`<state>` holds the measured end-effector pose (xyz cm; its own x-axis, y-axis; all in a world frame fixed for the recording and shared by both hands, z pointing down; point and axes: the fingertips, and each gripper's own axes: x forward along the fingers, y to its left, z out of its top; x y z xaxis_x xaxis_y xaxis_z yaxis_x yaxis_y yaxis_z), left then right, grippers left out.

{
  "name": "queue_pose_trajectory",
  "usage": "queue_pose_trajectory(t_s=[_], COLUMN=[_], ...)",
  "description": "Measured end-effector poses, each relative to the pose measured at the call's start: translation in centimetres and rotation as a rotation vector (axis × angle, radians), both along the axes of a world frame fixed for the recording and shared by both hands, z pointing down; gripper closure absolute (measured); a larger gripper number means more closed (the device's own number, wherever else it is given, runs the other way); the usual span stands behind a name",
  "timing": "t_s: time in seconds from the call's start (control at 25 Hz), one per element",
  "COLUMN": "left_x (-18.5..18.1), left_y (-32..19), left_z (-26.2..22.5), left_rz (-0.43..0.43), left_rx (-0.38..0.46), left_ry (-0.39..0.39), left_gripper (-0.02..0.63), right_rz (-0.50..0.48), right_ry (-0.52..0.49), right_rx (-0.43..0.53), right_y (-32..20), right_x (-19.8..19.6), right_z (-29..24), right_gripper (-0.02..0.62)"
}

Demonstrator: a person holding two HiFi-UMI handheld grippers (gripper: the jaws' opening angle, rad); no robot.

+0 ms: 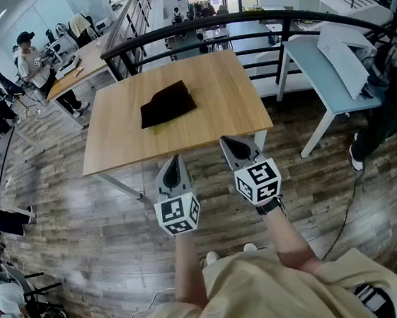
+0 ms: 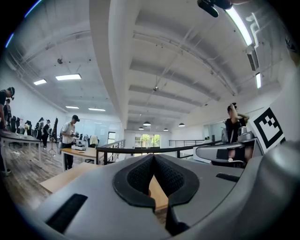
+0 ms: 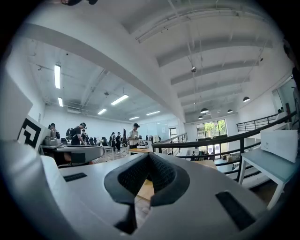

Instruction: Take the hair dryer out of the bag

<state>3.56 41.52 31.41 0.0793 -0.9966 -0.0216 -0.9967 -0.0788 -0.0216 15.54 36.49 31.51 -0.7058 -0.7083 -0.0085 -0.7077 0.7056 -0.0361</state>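
A dark, flat bag [image 1: 167,103] lies near the middle of the wooden table [image 1: 228,108]; no hair dryer shows. My left gripper [image 1: 171,162] and right gripper [image 1: 226,143] hang side by side off the table's near edge, short of the bag, both level and pointing toward it. Both are shut with nothing between the jaws. In the left gripper view the black pads [image 2: 140,176] meet at the tips, and the table top [image 2: 70,176] shows beyond them. In the right gripper view the pads [image 3: 161,172] meet the same way.
A black curved railing [image 1: 240,20] runs behind the table. A white table [image 1: 316,63] with a white box on it stands at the right. At the far left, people work at desks [image 1: 74,65]. Wood floor lies under me.
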Motion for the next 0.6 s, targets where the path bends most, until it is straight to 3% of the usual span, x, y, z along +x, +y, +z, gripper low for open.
queue_pose_trajectory(t_s=[0.28,0.6], left_x=[2.1,3.9], left_y=[-1.3,-1.5], left_z=[1.0,3.4], left_rz=[-0.033,-0.060], left_rx=[-0.023,-0.056], left_ry=[0.003,0.025], left_gripper=[0.595,0.595], right_rz=[-0.035,-0.102], right_ry=[-0.018,-0.094], right_rx=[-0.002,-0.091], right_y=[-1.2,-2.1], right_x=[2.1,3.8], right_z=[0.1,2.6], right_gripper=[0.581,0.581])
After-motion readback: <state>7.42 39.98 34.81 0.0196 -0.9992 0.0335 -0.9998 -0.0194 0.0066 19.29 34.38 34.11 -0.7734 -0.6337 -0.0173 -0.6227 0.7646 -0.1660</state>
